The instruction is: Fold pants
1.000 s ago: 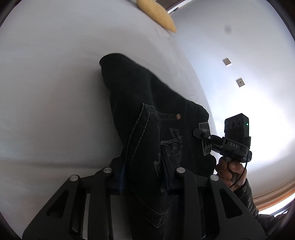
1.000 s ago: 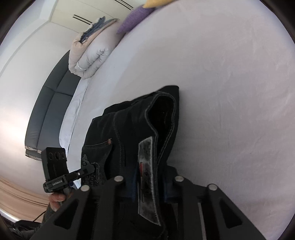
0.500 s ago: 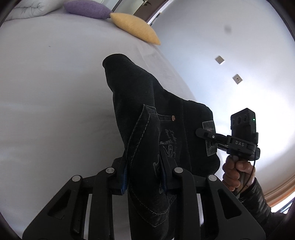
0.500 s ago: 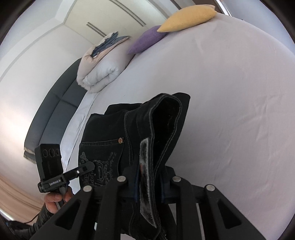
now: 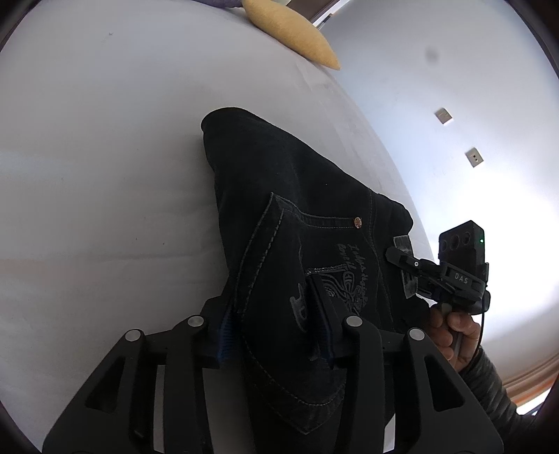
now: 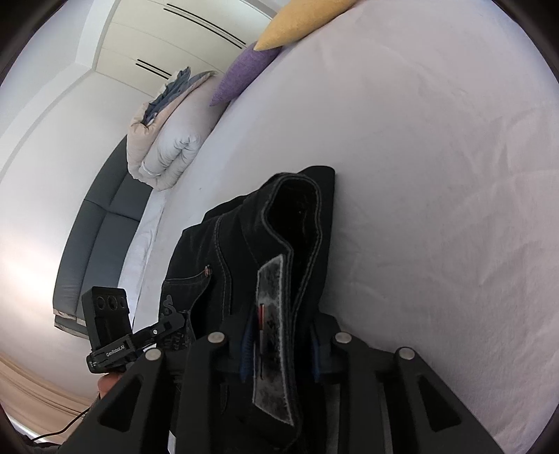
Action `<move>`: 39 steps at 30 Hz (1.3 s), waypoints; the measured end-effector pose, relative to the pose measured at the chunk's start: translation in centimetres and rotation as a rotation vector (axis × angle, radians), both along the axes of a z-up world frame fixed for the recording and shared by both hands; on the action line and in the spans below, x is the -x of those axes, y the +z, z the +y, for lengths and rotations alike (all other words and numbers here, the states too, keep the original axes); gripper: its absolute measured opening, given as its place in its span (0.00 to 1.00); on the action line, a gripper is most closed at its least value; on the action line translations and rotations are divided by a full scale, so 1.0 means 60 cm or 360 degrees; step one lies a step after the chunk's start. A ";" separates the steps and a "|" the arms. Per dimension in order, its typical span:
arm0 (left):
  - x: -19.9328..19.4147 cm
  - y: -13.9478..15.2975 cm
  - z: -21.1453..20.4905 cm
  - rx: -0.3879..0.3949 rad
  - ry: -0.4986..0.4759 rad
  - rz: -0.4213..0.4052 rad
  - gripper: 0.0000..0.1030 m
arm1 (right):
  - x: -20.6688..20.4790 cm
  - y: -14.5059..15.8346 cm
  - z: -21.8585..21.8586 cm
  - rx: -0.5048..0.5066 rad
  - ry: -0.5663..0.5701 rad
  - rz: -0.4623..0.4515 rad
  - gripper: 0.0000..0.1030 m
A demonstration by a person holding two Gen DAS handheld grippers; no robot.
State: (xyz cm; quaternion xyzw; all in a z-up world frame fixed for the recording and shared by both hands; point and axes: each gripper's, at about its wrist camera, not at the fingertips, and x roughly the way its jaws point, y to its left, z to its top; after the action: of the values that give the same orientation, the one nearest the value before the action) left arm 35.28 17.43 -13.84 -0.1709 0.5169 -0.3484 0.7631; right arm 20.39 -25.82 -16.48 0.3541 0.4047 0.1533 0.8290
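White sheeting is stretching away across the bed [image 6: 436, 174], with a yellow cushion [image 5: 290, 31] and a purple cushion [image 6: 244, 73] pushed up at its far edge and a rolled duvet [image 6: 167, 146] sitting beside them, so the middle is being kept free for the folding. The black pants [image 5: 307, 209] are lying doubled on the sheet towards the bed's near side edge, their far fold resting on the mattress while the waistband end is being lifted by both grippers.

The left gripper [image 5: 276, 324] is straddling the stitched back pocket [image 5: 307, 265], and its jaws have just been opening, with the denim between them and a sliver of blue pad showing; I'd judge the grip is loosening. Whether the pads are pressing at this instant, I cannot tell.

The right gripper [image 6: 283, 345] is doing the same at the other corner of the waistband, where the grey label patch [image 6: 276, 335] is standing up between its jaws; they too have just been opening, narrow yet, cloth inside. The person's hand [image 5: 454, 335] is gripping that tool's handle.

Holding both corners level is keeping the top edge straight, so my guess is the fold is being set down.
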 end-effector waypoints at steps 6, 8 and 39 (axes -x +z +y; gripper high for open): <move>0.025 0.006 0.003 -0.0027 0.0018 -0.0066 0.43 | 0.007 0.002 0.000 -0.0012 -0.0025 0.0007 0.29; 0.035 0.016 0.000 -0.0078 0.0023 -0.0109 0.44 | 0.010 0.007 0.000 -0.0002 -0.0040 0.0015 0.32; 0.518 0.310 0.073 -0.0516 0.0616 -0.1366 1.00 | 0.427 0.256 0.185 0.0927 -0.0662 -0.0525 0.98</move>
State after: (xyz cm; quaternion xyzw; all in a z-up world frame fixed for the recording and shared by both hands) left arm 4.18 21.79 4.74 0.0161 0.1624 -0.1543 0.9744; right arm -5.20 -14.69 -1.11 0.1492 0.2122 -0.0844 0.9621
